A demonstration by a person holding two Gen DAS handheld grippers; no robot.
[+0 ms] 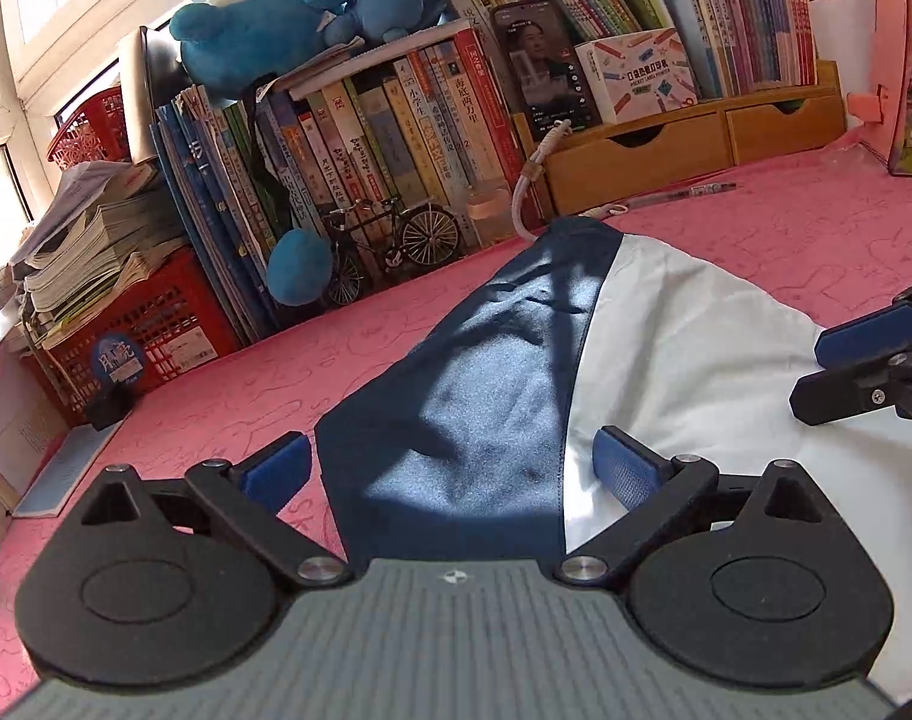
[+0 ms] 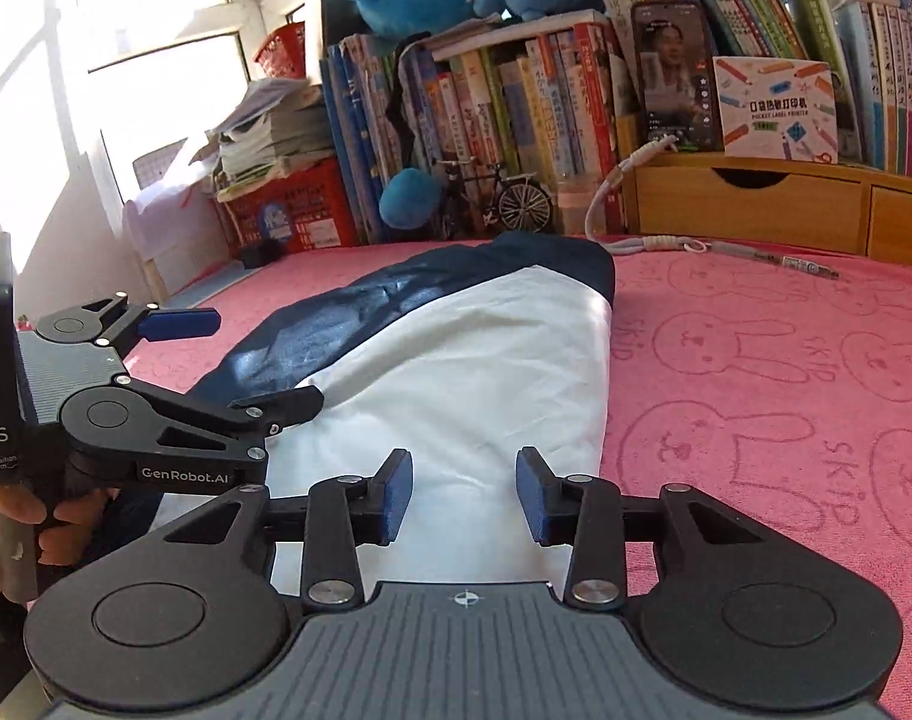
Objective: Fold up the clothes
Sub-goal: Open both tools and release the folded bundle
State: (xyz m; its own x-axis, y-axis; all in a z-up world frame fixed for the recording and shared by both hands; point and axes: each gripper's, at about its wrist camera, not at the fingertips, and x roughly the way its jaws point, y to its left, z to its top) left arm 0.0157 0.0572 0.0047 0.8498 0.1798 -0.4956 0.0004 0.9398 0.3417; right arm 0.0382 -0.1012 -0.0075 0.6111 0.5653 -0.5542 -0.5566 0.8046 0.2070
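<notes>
A navy and white garment (image 1: 504, 372) lies folded into a long strip on the pink tablecloth (image 1: 216, 396), running away from me toward the books. My left gripper (image 1: 453, 468) hovers over its near end, open wide, with the cloth under the gap and neither pad touching it. In the right wrist view the garment (image 2: 456, 360) shows mostly its white side. My right gripper (image 2: 465, 495) is above the near white part, its pads partly apart and holding nothing. Each gripper appears in the other's view: the right gripper (image 1: 834, 360) at the right edge, the left gripper (image 2: 267, 360) at the left, held by a hand (image 2: 12, 510).
Rows of books (image 1: 396, 120) line the back, with a wooden drawer unit (image 1: 666, 150), a propped phone (image 1: 543, 66) and its cable (image 1: 525, 192). A model bicycle (image 1: 390, 240), blue plush toys (image 1: 288, 12), a red crate (image 1: 144, 324) and a pen (image 2: 780, 261) are nearby.
</notes>
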